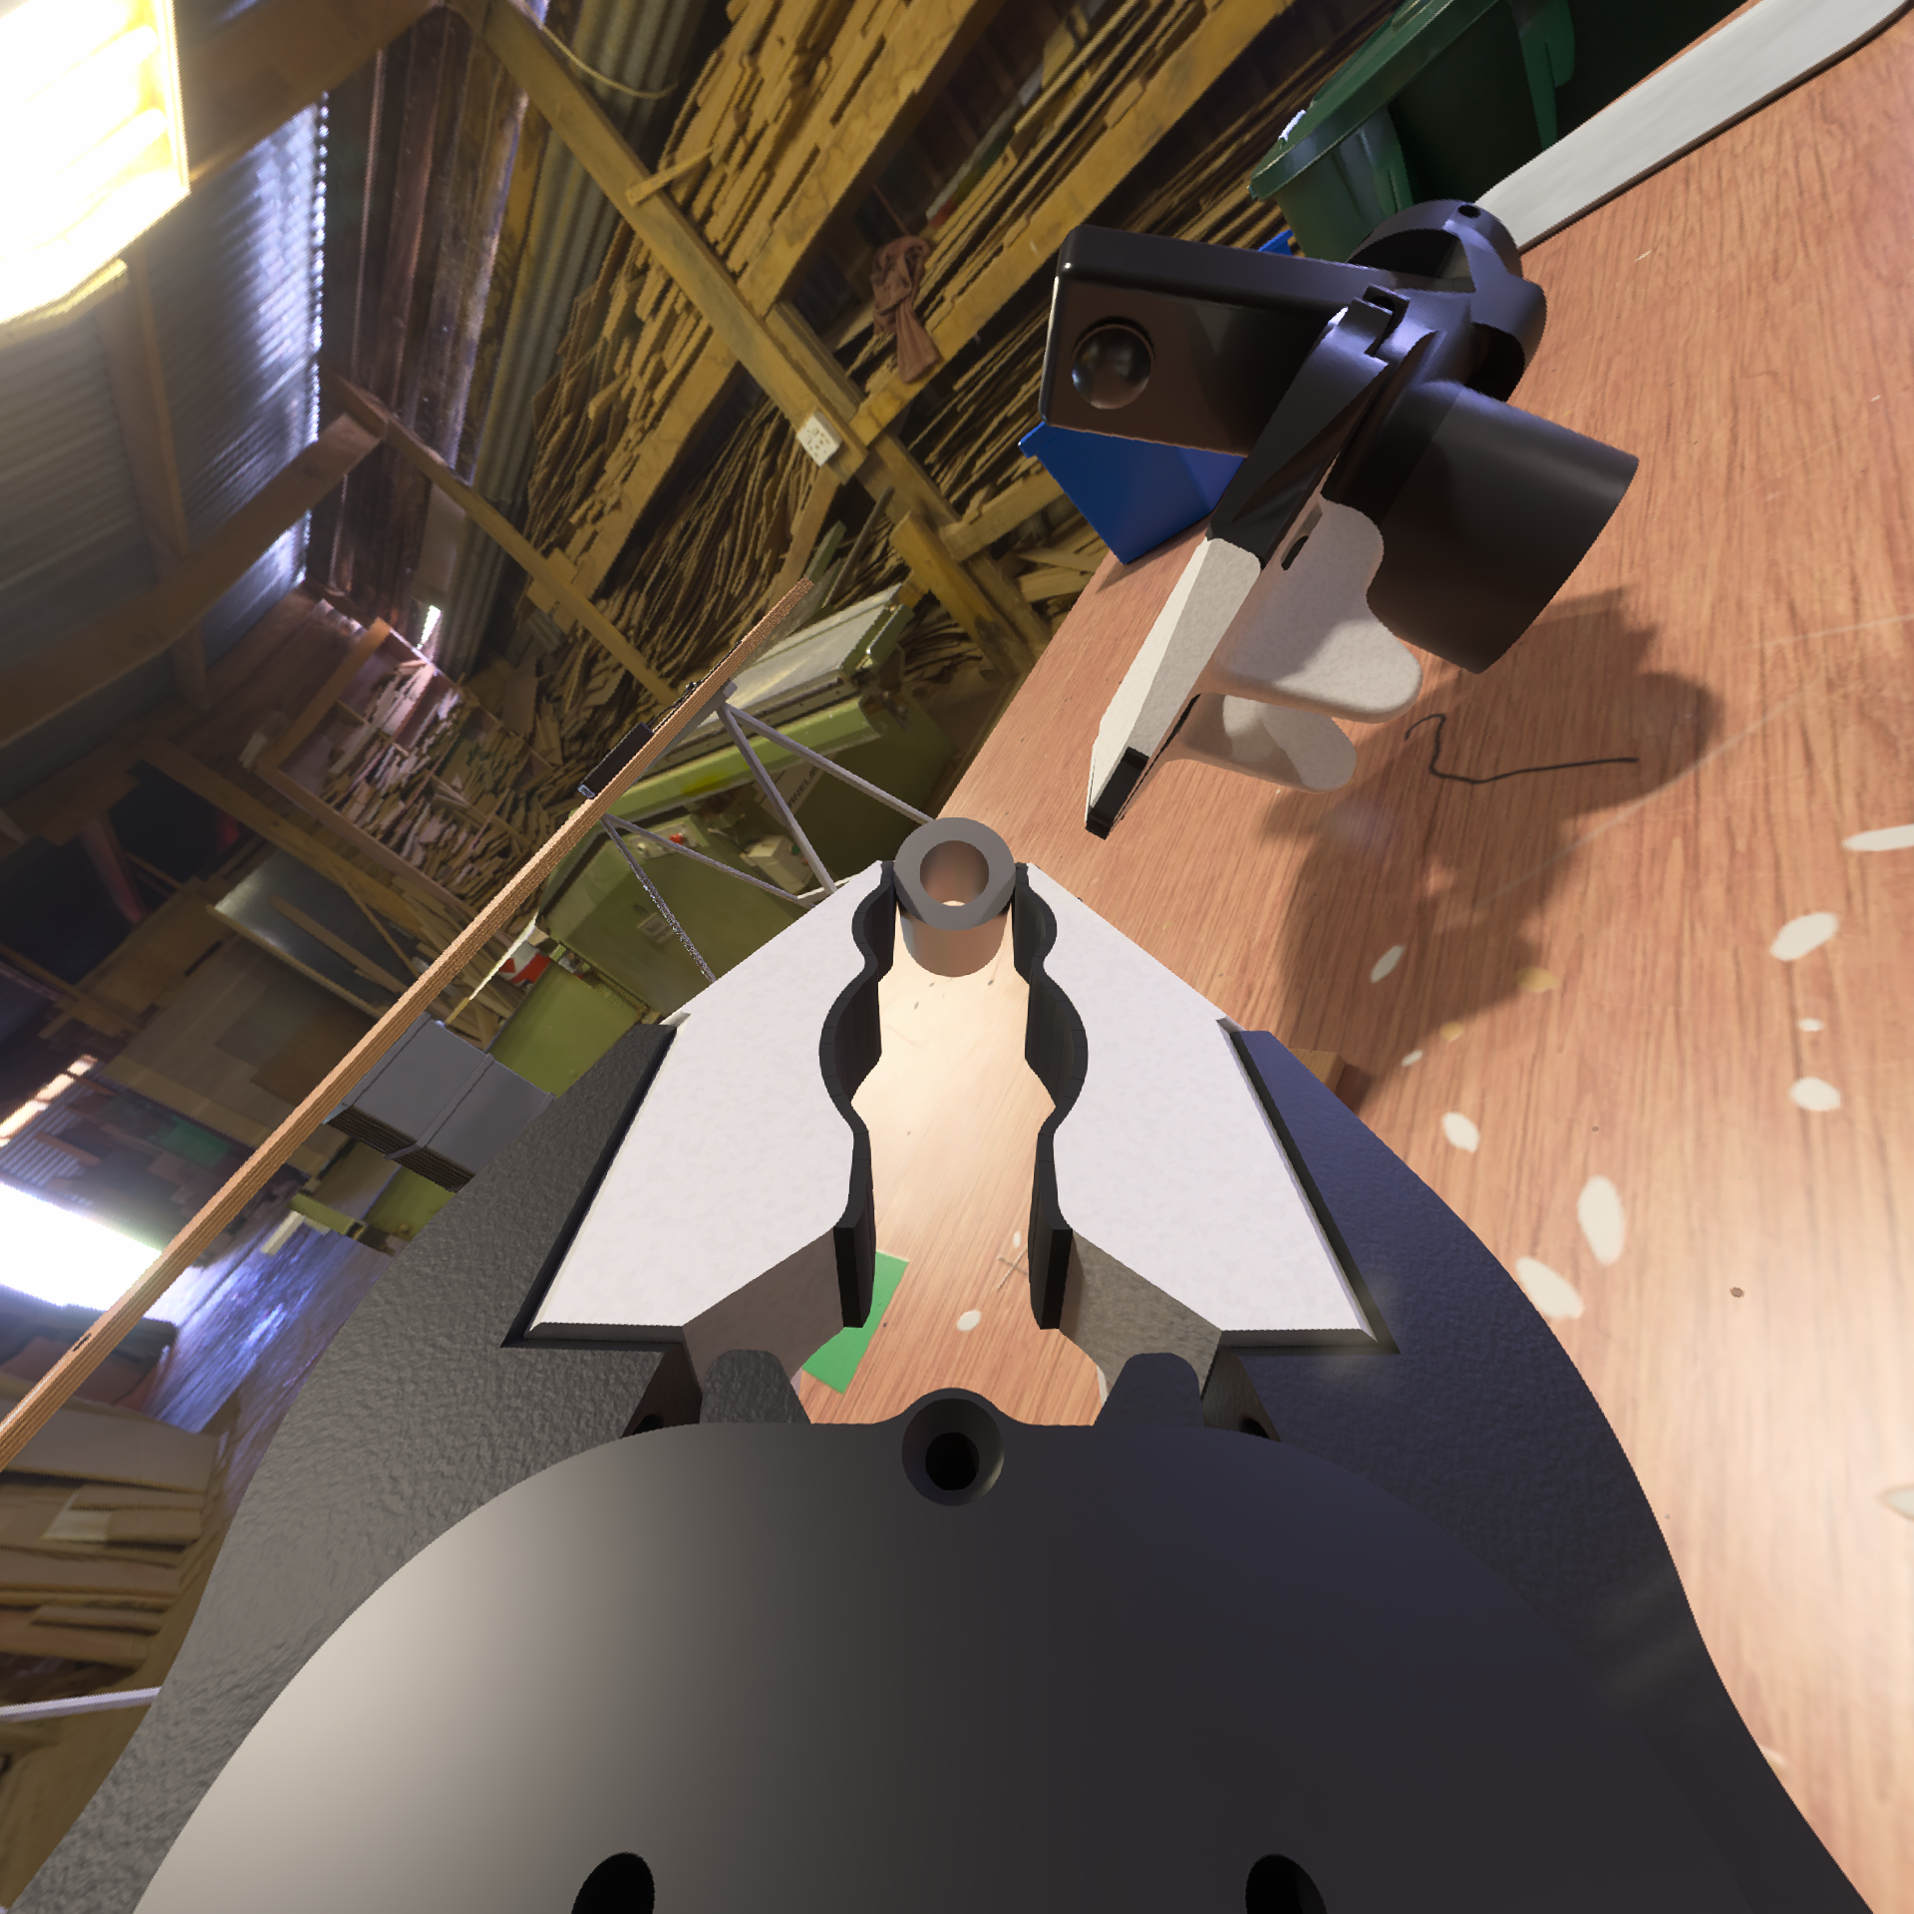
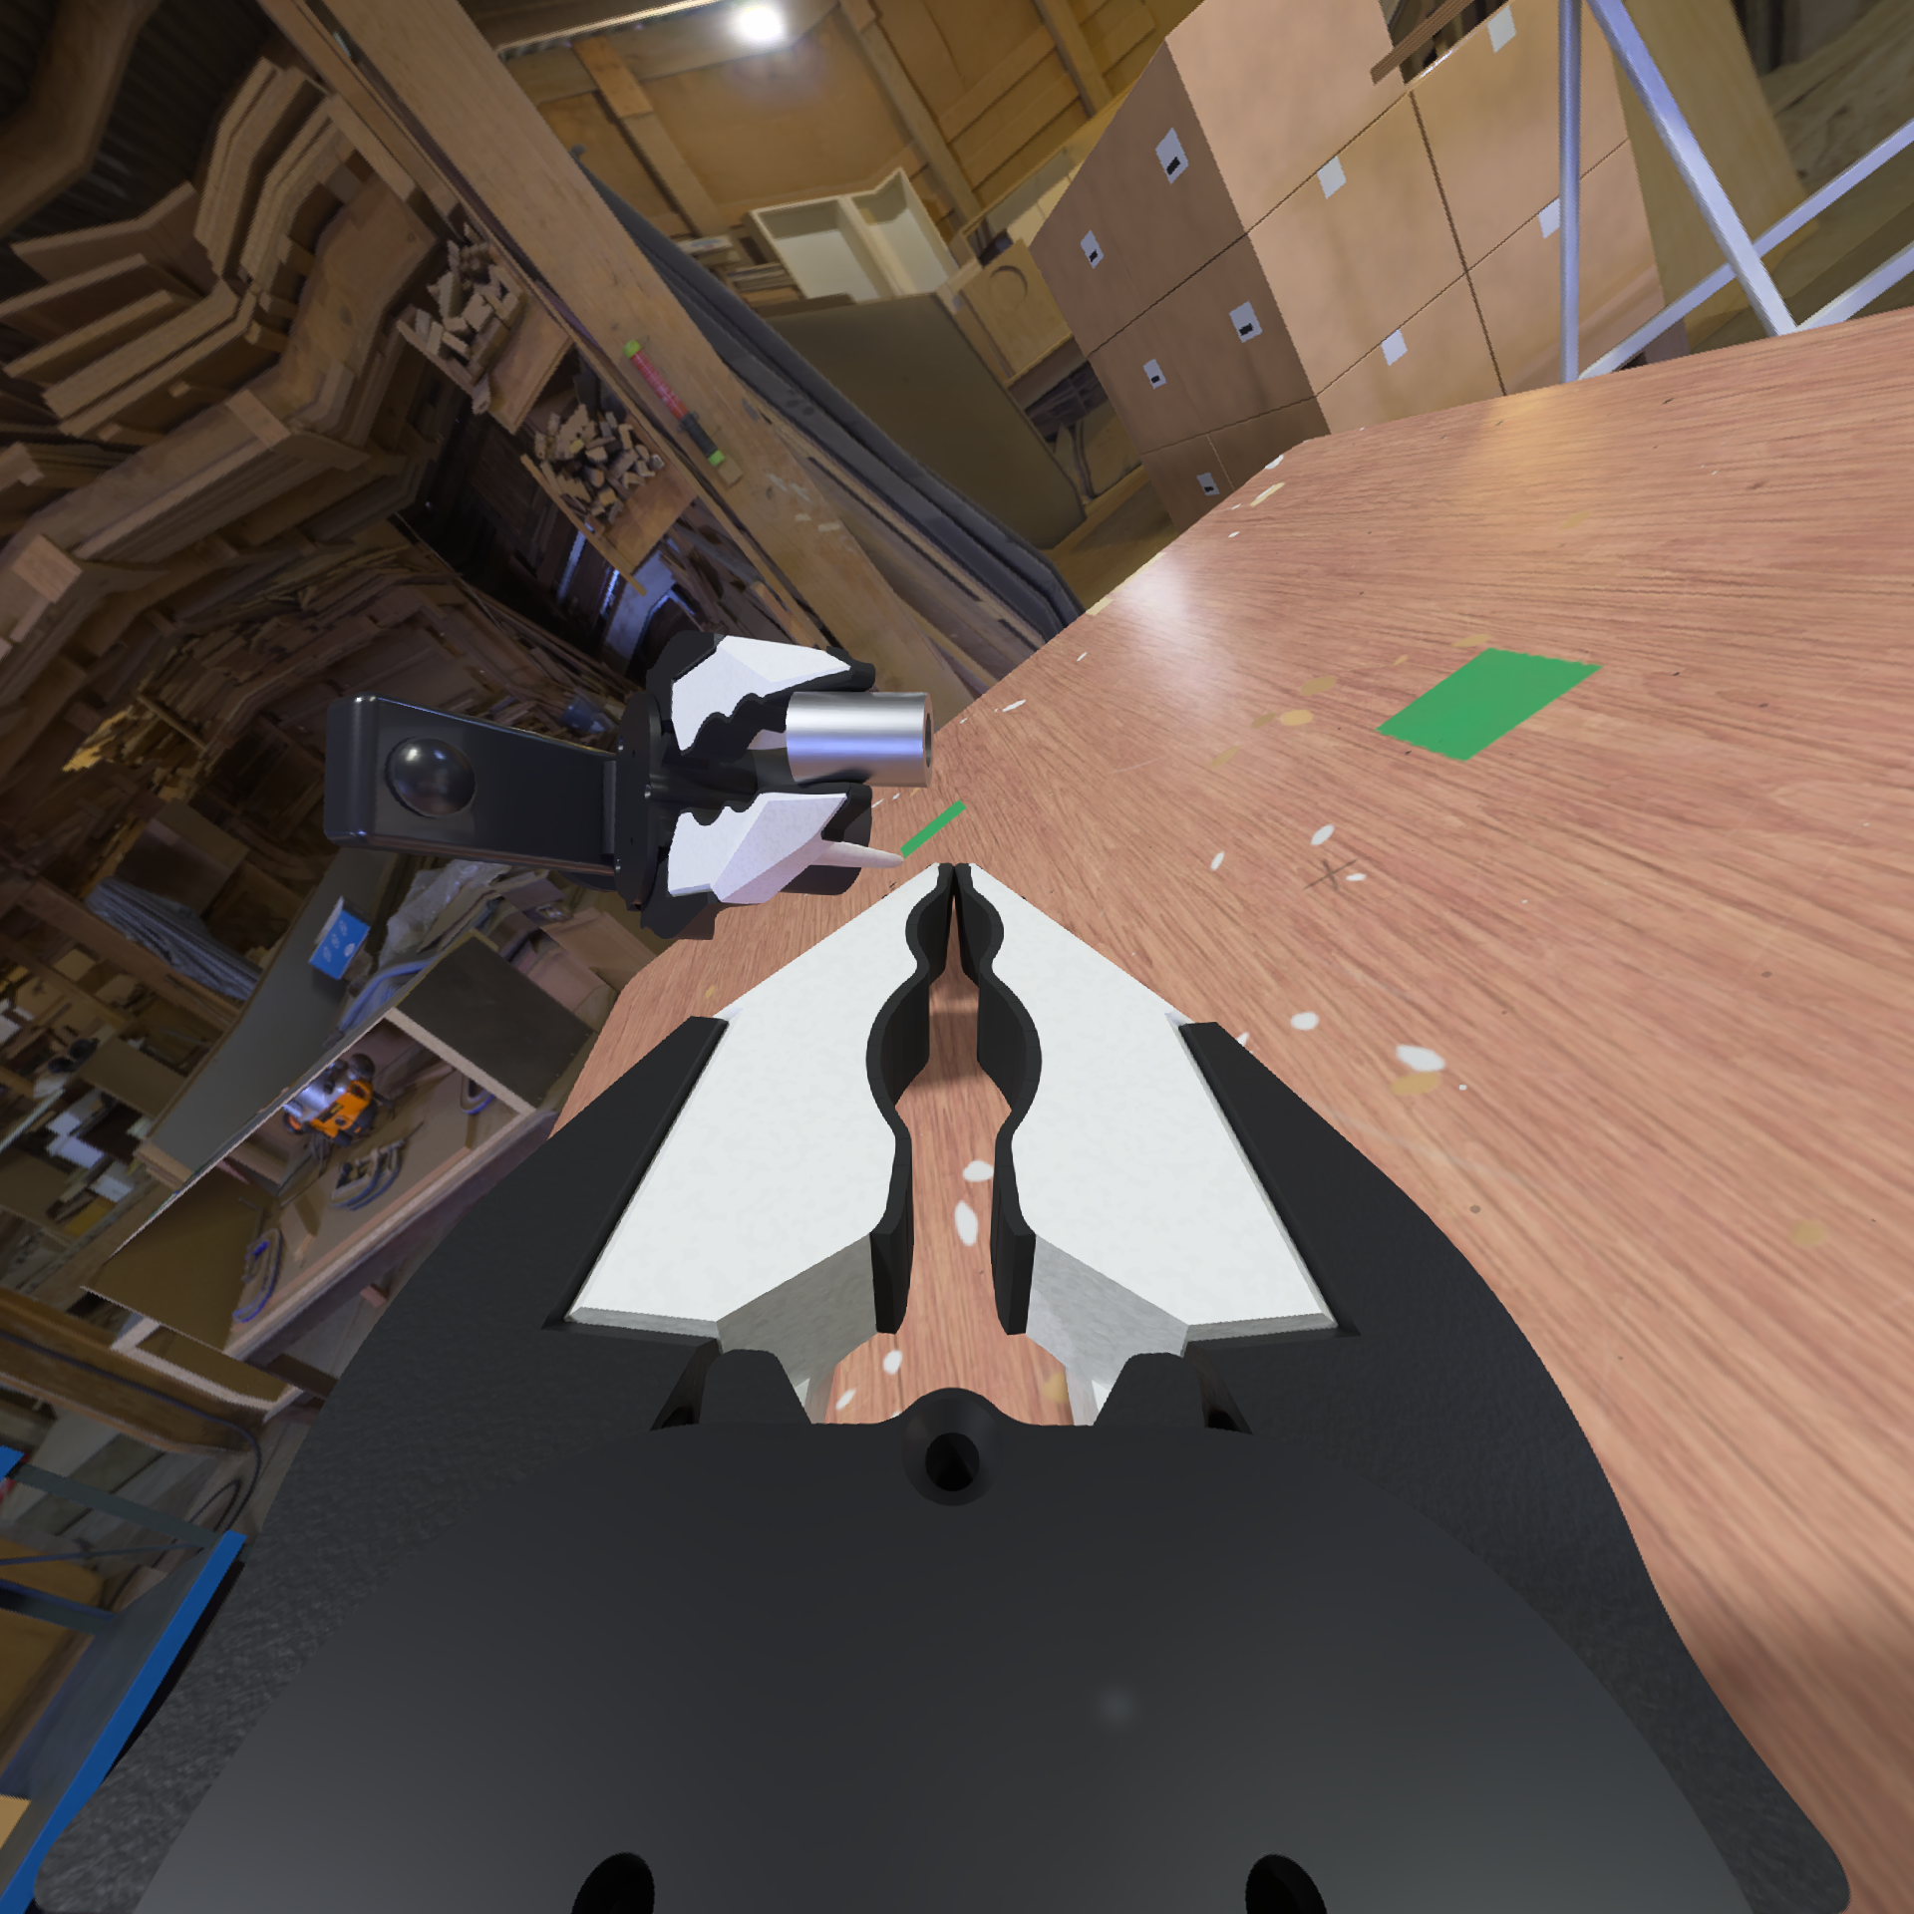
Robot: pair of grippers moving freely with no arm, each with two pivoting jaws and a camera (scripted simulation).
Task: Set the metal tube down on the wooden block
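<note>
My left gripper [image 1: 953,880] is shut on a short grey metal tube [image 1: 948,943], held at the fingertips with its open end facing the camera, above the wooden table [image 1: 1554,1036]. In the right wrist view the left gripper [image 2: 860,751] holds the shiny tube [image 2: 870,737] level, just off the table's left edge. My right gripper [image 2: 953,875] is shut and empty, low over the table. In the left wrist view it [image 1: 1103,818] hangs to the upper right, tips pointing down at the table. I see no wooden block clearly in either view.
A flat green patch [image 2: 1486,702] lies on the table ahead on the right, and another [image 1: 854,1336] shows under my left fingers. A blue object [image 1: 1129,487] and a green bin [image 1: 1346,155] stand beyond the right gripper. Pale flecks dot the table.
</note>
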